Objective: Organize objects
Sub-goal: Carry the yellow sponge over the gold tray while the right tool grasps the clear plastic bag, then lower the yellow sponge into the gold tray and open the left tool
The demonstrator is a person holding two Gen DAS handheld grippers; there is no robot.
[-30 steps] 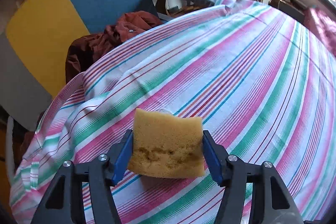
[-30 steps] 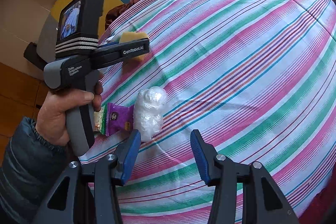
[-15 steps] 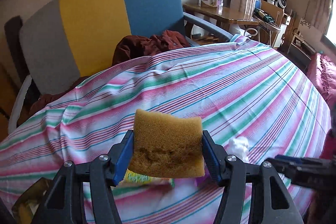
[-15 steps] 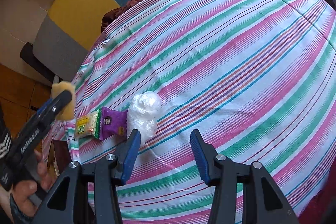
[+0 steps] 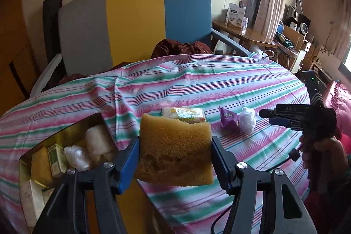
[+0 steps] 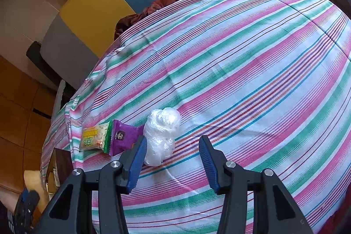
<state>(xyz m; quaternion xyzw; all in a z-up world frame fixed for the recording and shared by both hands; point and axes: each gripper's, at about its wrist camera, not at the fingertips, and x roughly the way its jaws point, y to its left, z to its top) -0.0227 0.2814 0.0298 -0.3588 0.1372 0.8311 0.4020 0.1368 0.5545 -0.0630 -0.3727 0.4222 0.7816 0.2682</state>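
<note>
Foam sponge: the yellow sponge (image 5: 175,150) sits squeezed between the blue pads of the left tongs (image 5: 175,159), held in the air over the near edge of the table, with the open tin (image 5: 28,157) just beside it on the left.
Left tongs: closed on the sponge, both pads pressing its sides; the foam bulges slightly, so the grip looks firm enough.
Step in hand: by my reading, carrying the sponge to the tin to drop it in with the rest.
Tin: already holds a white roll, a clear plastic bundle and small boxes; free room looks scarce, most likely toward the near side.
How to do it well: bring the sponge fully over the tin's opening before letting go, lower it close, then widen the pads so it does not bounce out.
Right tongs: the right tongs (image 6: 173,159) hang partly open and empty above the striped cloth (image 6: 241,71), beside the plastic wad (image 6: 162,133).
Left to sort: purple packet (image 6: 124,137) and green snack packet (image 6: 94,138) lie touching on the table.
</note>
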